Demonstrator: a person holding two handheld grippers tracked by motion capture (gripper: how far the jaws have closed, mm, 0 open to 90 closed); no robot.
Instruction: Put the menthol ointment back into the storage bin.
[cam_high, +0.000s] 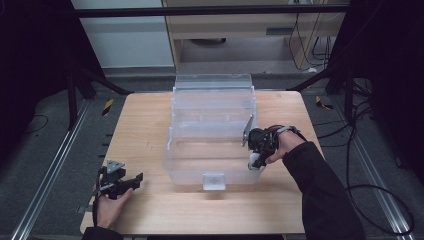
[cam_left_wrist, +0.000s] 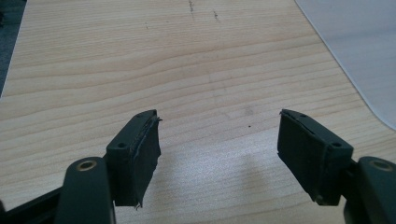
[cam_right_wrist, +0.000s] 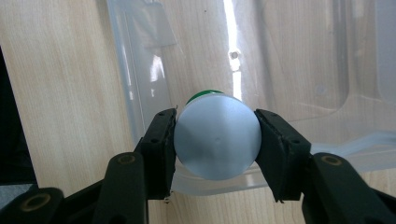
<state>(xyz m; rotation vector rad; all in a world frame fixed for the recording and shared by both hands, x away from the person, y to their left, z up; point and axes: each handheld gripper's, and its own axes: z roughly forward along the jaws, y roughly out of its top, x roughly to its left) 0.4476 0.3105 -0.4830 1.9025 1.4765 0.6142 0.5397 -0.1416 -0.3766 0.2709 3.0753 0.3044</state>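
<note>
Right gripper (cam_right_wrist: 217, 142) clamps a white bottle (cam_right_wrist: 217, 140) above the clear bin's (cam_high: 212, 100) near right corner.
Its own view reveals the bottle's green far end; the left gripper (cam_left_wrist: 219, 149) rests spread wide on the bench (cam_high: 145, 125), holding nothing.

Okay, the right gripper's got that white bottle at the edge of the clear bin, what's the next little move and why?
Probably carry it a little further over the clear bin and lower it in. The right gripper is clamped on the white bottle directly above the bin's near rim, so letting go here might catch the edge. The left gripper rests open.
</note>
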